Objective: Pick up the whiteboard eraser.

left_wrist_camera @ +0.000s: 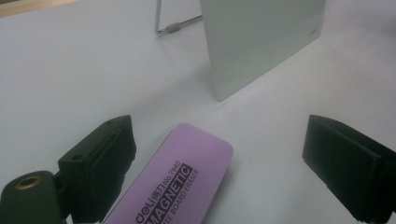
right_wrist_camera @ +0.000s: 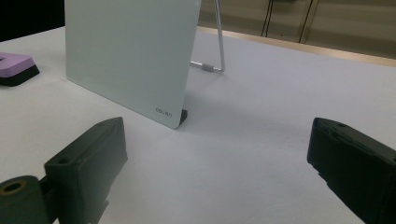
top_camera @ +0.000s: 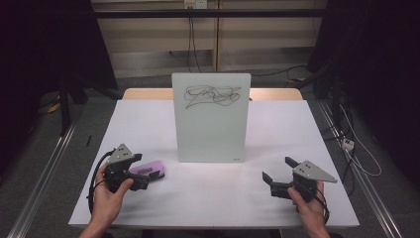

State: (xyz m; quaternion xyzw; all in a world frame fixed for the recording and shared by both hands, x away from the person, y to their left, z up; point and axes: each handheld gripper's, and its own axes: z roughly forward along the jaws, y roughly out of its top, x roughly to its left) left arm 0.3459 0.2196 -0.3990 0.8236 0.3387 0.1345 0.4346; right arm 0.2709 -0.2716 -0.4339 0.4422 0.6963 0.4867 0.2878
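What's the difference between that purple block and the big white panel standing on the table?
The purple eraser lies flat on the table, while the whiteboard stands upright, propped by a metal leg behind it. The eraser is much smaller than the board. The eraser is purple with printed lettering; the board is white with a black scribble near its top. Both carry a "deli" mark.

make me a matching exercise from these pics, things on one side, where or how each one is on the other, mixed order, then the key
Things:
1. eraser
2. whiteboard
3. left gripper
4. right gripper

States:
A. stands upright mid-table, black scribble near its top
B. open over bare table, right of the board
C. open, jaws either side of the eraser
D. purple, lying flat on the table

Pairs: 1-D, 2-A, 3-C, 4-B
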